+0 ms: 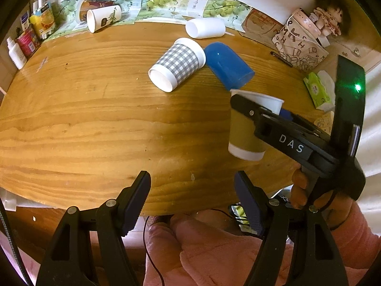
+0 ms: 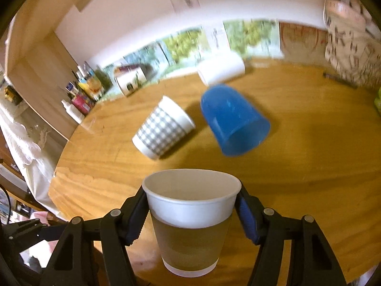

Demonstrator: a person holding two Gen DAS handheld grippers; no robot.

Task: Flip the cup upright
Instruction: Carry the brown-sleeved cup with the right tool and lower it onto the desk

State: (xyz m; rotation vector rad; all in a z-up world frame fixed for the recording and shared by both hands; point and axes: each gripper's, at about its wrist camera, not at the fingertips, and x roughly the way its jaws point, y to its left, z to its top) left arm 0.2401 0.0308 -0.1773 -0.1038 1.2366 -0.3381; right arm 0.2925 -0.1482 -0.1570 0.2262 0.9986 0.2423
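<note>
The right gripper [image 2: 191, 212] is clamped on an olive-banded white paper cup [image 2: 190, 224], its blue-padded fingers pressing the white collar just under the rim from either side. The cup is mouth up and close to vertical, over the near right part of the round wooden table [image 1: 83, 119]. Whether its base is already touching the wood or hanging just above it, I cannot tell from either view.

The step in hand looks like the set-down. To do it well, bring the base flat to the table with the cup's axis straight, and let the jaws part only once the base bears weight; paper this thin will dent if squeezed harder (and will tip if released at a lean). Draw the fingers back level so they do not catch the rim.

The left gripper [image 1: 193, 200] hangs wide and empty over the near table edge.

The left wrist view gives the side profile of the held cup [image 1: 247, 131], useful for judging its lean, and shows a grey-checked paper cup [image 1: 177, 64] touching a blue plastic cup [image 1: 227, 65], both on their sides further back, with a white cup [image 1: 205, 28] lying beyond. The right wrist view instead looks into the held cup's open mouth, and shows both pads on it.
</note>
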